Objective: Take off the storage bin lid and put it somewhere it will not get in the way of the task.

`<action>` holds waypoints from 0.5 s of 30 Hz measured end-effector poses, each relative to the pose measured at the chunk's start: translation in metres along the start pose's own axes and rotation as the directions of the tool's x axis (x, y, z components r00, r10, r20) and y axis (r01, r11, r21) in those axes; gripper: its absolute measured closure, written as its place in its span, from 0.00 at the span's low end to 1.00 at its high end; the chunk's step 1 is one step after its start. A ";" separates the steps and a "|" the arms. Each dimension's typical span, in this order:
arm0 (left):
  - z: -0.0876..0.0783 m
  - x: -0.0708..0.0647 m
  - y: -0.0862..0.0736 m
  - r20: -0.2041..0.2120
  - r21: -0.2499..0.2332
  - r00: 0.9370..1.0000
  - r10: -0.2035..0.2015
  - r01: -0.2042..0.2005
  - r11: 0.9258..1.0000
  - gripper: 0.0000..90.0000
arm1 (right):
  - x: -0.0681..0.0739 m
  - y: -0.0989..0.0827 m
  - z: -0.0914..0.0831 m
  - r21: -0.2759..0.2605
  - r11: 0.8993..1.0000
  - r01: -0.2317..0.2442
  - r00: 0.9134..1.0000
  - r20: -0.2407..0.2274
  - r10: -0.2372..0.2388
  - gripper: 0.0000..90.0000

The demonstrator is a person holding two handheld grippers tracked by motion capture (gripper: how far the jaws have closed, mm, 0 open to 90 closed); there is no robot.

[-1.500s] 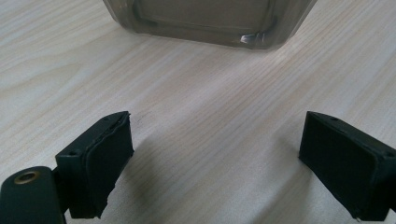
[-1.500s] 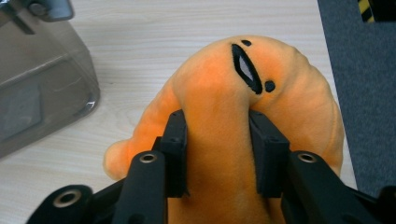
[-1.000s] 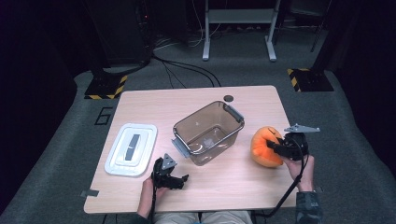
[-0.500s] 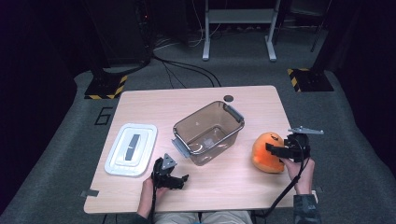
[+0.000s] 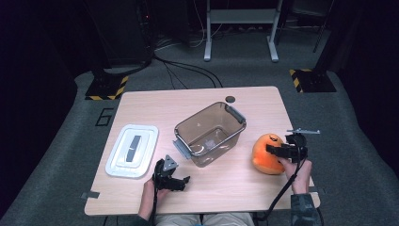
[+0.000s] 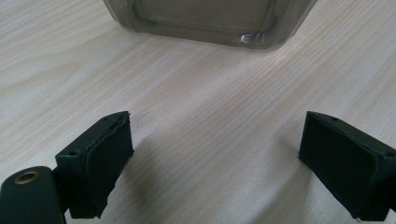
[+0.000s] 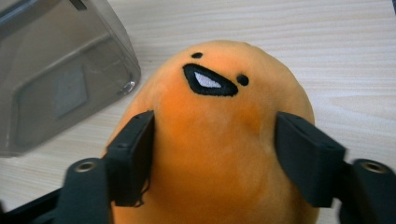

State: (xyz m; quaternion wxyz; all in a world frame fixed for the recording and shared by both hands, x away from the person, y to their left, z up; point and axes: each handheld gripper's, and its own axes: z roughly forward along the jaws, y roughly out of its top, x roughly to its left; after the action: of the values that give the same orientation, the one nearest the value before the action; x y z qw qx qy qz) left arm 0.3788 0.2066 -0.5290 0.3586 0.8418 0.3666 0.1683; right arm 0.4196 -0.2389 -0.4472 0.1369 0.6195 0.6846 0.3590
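Observation:
An orange plush toy (image 5: 263, 155) with a stitched black mouth (image 7: 219, 84) lies on the wooden table (image 5: 244, 183) right of a clear plastic bin (image 5: 235, 115). My right gripper (image 5: 274, 154) reaches it from the right. Its jaws have just been closing and its pads (image 7: 135, 154) now press into the plush's two sides. My left gripper (image 5: 181, 181) rests low near the front edge, left of centre. It is open, with bare wood between its pads (image 6: 107, 158), and it points at the bin's near wall (image 6: 205, 18).
A white lid (image 5: 133, 149) with a grey handle lies flat at the table's left. The bin's corner (image 7: 56, 79) stands close beside the plush. A small dark round spot (image 5: 230, 99) marks the far edge. Cables and stand legs (image 5: 237, 28) cross the floor beyond.
The right gripper's jaws spread wider and have come in against the plush's sides, and the plush has shifted slightly toward the front edge. The left gripper has stayed put.

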 end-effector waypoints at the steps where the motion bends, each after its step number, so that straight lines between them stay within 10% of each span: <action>1: 0.000 0.000 0.000 0.004 0.002 1.000 -0.002 0.002 1.000 0.10 | 0.000 0.000 0.000 0.004 1.000 0.002 1.000 -0.003 -0.002 0.44; 15: 0.000 0.000 0.000 0.000 0.003 1.000 0.003 -0.003 1.000 0.10 | 0.000 0.000 -0.010 -0.027 0.998 0.059 0.998 -0.017 -0.059 0.73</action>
State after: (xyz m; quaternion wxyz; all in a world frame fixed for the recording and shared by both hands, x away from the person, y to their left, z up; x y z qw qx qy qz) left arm 0.3790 0.2069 -0.5288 0.3570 0.8431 0.3654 0.1681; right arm 0.4132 -0.2422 -0.4399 0.1495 0.5940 0.6988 0.3694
